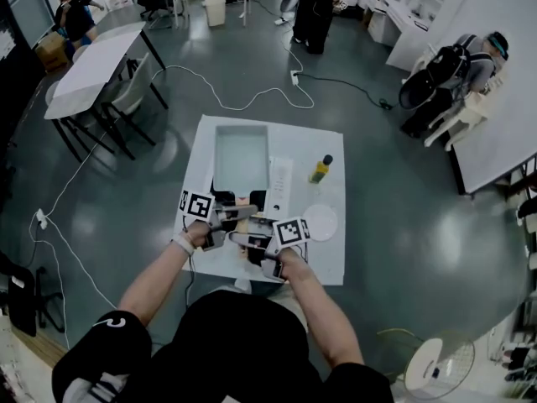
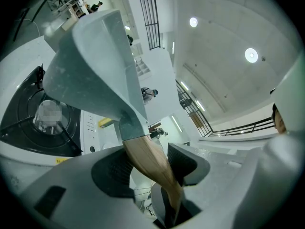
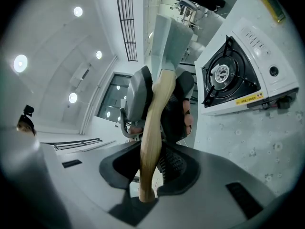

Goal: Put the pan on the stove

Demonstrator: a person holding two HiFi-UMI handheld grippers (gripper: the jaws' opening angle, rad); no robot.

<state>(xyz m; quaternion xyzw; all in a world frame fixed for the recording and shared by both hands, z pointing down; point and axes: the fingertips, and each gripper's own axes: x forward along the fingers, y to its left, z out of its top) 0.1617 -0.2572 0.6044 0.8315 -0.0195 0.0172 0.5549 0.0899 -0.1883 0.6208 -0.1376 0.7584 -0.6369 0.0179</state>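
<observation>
White table (image 1: 331,263) with stove (image 3: 238,80), bottle (image 1: 320,169), plate (image 1: 320,222)

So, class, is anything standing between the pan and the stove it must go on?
Nothing visible does. The pan is held up by its handle, and the burner of the stove is bare. The bottle stands aside.
</observation>
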